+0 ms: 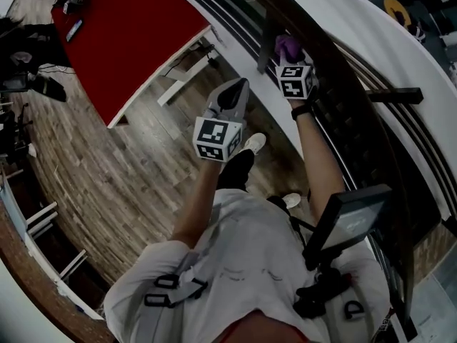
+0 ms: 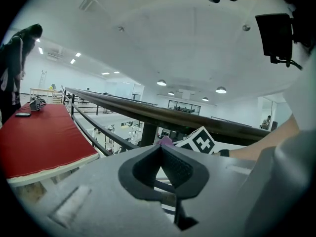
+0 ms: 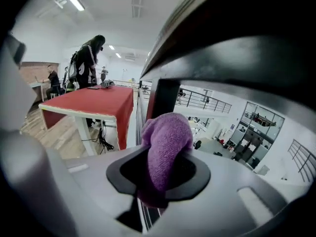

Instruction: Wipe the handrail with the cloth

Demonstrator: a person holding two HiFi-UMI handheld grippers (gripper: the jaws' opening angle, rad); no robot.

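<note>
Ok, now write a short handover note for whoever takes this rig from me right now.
Left tool: shut, empty, held low in front of the body, clear of the handrail.
Right tool: shut on the purple cloth, raised to the handrail beside a dark post; whether the cloth touches the rail cannot be told.
Done: cloth is gripped and brought up to the rail. How much rail is already wiped does not show.
Left: press the cloth on the rail and wipe along its length.
</note>
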